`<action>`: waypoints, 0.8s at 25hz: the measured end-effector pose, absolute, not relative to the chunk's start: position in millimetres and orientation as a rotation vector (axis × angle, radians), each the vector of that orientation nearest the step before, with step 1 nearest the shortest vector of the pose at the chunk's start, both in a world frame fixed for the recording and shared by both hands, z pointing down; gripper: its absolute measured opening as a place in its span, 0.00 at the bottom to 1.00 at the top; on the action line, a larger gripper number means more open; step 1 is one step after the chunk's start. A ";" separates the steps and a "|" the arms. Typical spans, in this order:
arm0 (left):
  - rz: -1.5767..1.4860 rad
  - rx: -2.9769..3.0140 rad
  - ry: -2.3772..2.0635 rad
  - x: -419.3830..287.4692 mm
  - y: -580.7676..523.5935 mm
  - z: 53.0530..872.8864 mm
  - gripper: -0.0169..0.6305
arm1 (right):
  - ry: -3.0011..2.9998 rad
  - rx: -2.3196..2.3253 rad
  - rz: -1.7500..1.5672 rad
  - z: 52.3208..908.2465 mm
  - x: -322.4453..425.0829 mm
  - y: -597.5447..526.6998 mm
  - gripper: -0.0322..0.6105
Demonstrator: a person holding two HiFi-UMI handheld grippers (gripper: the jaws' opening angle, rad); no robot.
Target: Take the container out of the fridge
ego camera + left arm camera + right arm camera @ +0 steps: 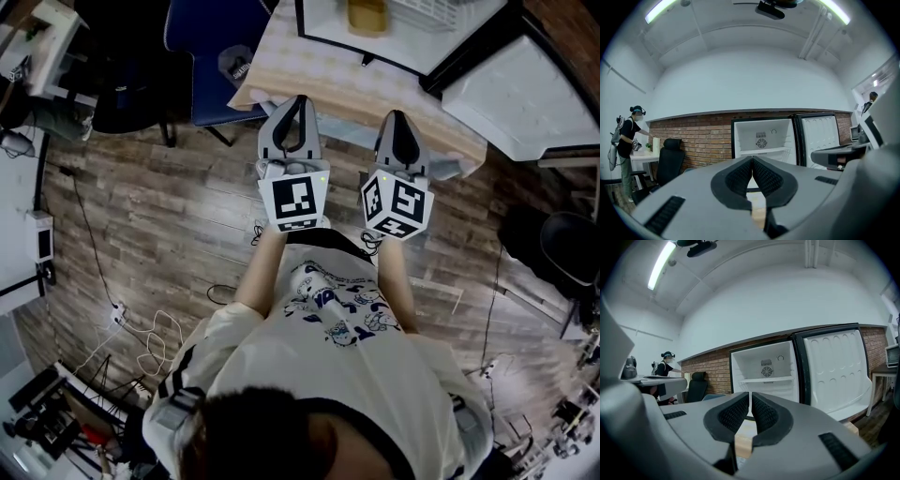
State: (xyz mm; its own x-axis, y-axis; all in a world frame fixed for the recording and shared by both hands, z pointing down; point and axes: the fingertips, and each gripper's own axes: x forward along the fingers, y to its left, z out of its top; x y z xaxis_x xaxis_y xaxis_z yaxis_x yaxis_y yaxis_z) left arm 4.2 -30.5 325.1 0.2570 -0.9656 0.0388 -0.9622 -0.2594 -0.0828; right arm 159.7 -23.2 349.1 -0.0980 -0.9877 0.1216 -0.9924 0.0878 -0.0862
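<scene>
In the head view a yellowish container [367, 14] sits inside the open white fridge [323, 28] at the top edge. My left gripper [300, 101] and right gripper [397, 116] are held side by side, level, pointing at the fridge across a table, well short of it. Both are shut with nothing between the jaws. The left gripper view shows its shut jaw tips [752, 161] before the fridge's bare upper compartment [761, 140]. In the right gripper view the shut tips [750, 399] stand before the same compartment [764, 371]. The jaws hide the lower shelves in both gripper views.
A table with a checkered cloth [356, 89] stands between me and the fridge. The fridge door [834, 373] hangs open to the right. A blue chair [211, 56] stands left of the table. Another person [628, 136] works at a desk far left. Cables [150, 347] lie on the wooden floor.
</scene>
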 end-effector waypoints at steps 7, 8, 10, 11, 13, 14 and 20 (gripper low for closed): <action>-0.123 -2.499 1.852 12.5 -78.8 331.3 0.05 | -2.245 2.131 0.236 354.2 169.1 -66.5 0.11; -0.125 -2.505 1.847 13.5 -86.1 332.4 0.05 | -2.234 2.143 0.244 355.6 170.4 -73.2 0.11; -0.128 -2.520 1.836 15.4 -101.8 334.8 0.05 | -2.215 2.162 0.263 358.6 172.3 -87.2 0.11; -0.129 -2.528 1.829 16.5 -110.0 335.8 0.05 | -2.209 2.168 0.273 360.2 172.9 -94.4 0.11; -0.131 -2.542 1.813 18.3 -126.2 337.0 0.05 | -2.197 2.180 0.292 363.1 173.8 -108.9 0.11; -0.132 -2.548 1.804 18.7 -134.0 337.1 0.05 | -2.192 2.186 0.300 364.1 174.0 -116.1 0.11; -0.131 -2.578 1.758 14.4 -178.3 336.0 0.05 | -2.153 2.231 0.312 364.6 170.8 -157.2 0.11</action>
